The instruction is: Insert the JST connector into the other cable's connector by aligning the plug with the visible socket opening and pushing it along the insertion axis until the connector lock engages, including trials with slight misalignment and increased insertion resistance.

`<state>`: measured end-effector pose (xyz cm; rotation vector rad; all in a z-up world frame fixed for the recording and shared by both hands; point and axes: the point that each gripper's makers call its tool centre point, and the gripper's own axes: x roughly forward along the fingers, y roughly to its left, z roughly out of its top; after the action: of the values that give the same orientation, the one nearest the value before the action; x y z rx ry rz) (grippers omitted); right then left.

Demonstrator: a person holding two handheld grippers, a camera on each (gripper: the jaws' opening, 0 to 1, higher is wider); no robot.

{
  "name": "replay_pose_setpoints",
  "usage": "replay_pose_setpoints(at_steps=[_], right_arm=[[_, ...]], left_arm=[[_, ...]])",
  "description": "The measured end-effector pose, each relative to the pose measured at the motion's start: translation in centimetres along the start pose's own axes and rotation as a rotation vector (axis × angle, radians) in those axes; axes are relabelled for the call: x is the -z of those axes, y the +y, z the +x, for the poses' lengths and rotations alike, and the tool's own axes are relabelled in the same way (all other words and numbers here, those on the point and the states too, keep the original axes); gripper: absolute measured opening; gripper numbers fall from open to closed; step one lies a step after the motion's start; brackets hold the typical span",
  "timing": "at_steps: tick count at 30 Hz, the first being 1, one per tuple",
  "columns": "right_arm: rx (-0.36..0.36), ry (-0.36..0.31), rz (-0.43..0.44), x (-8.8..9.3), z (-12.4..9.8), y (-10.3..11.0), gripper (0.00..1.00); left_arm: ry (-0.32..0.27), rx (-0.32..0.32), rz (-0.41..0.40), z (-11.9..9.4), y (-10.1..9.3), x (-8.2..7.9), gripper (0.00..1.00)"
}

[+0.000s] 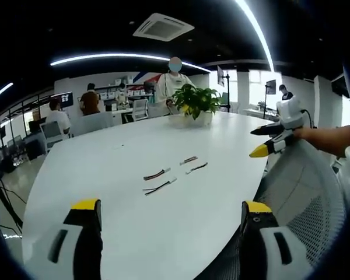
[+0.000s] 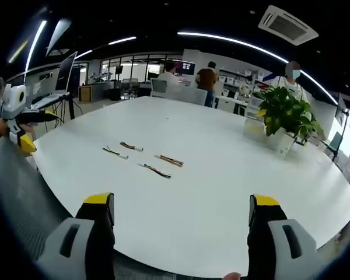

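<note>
Big white table [image 1: 163, 221] spreads out across the left gripper view, and it's the anchor for everything here. At its far end sits a potted plant [image 1: 195, 102], with a person [image 1: 174, 81] standing just behind the plant, and more people seated at desks beyond the table's far left side. A grey mesh chair [image 1: 306, 186] is tucked against the table's right edge.

Out on the middle of the table lie four short cables with JST connectors [image 1: 169, 178], loosely grouped, apart from each other, nothing touching them.

Left gripper [image 1: 172, 210] hovers over the table's near edge, jaws spread wide, nothing between them. Right gripper [image 2: 181, 204] sits just the same above the near edge in the right gripper view, jaws parted and empty, cables well ahead of it.
</note>
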<state>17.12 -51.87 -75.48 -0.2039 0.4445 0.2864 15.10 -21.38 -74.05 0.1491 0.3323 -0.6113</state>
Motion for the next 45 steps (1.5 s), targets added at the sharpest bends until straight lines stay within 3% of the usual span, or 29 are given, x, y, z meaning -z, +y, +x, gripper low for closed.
replay_pose_setpoints(at_steps=[8, 16, 22, 25, 28, 34, 41, 45], right_arm=[[0.001, 0.007, 0.001, 0.1, 0.0, 0.1, 0.94], [0.031, 0.046, -0.076, 0.3, -0.1, -0.3, 0.97], [0.001, 0.063, -0.115, -0.1, -0.3, -0.1, 0.98], [-0.010, 0.055, -0.125, -1.1, -0.4, -0.6, 0.96], [-0.050, -0.016, -0.093, -3.6, 0.0, -0.7, 0.93], [-0.095, -0.037, -0.187, -6.0, 1.7, -0.5, 0.91], [-0.175, -0.045, -0.242, -7.0, 3.6, 0.5, 0.83], [-0.207, -0.062, -0.269, -7.8, 4.7, 0.8, 0.81]], left_arm=[[0.011, -0.002, 0.001, -0.1, -0.1, 0.1, 0.99], [0.001, -0.010, -0.015, -0.5, 0.2, -0.6, 0.99], [0.007, 0.004, -0.001, 0.0, 0.4, -1.6, 0.99], [-0.006, 0.029, -0.006, 0.5, 0.4, -2.5, 0.99], [-0.021, 0.043, 0.007, 1.1, 0.6, -3.5, 0.99], [-0.031, 0.048, -0.006, 2.5, 2.1, -4.3, 0.99], [-0.026, 0.039, 0.026, 3.8, 4.2, -5.1, 0.99], [-0.053, 0.062, -0.016, 5.2, 5.2, -5.9, 0.99]])
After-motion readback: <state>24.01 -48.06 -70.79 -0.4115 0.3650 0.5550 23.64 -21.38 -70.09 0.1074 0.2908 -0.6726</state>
